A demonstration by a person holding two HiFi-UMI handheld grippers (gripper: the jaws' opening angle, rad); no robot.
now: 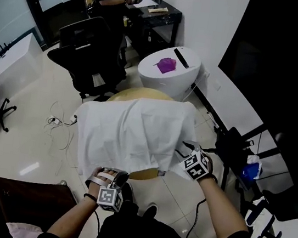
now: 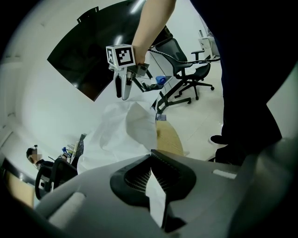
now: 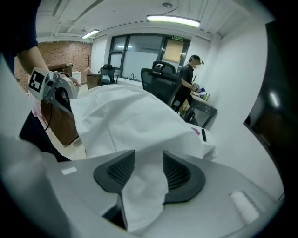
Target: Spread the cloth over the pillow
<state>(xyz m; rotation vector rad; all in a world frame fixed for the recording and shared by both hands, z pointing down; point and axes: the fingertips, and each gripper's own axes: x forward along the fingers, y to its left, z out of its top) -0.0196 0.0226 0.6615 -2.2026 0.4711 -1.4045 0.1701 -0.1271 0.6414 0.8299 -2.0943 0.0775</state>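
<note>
The cloth (image 1: 136, 133) drapes over most of the pillow (image 1: 144, 94), but tan shows at the far edge and under the near hem. The left hand-held gripper (image 2: 153, 186) is pressed together on the hem. The right hand-held gripper (image 3: 148, 173) stands spread, with a corner lying loose between its jaws. To my eye, the right should take hold of that corner, then the 2 should pull evenly.

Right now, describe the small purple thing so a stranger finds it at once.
Past the white cloth draped over the tan pillow stands a rounded white cabinet. The crumpled purple object lies on its top, beside a black bar; nothing else there is purple.
</note>
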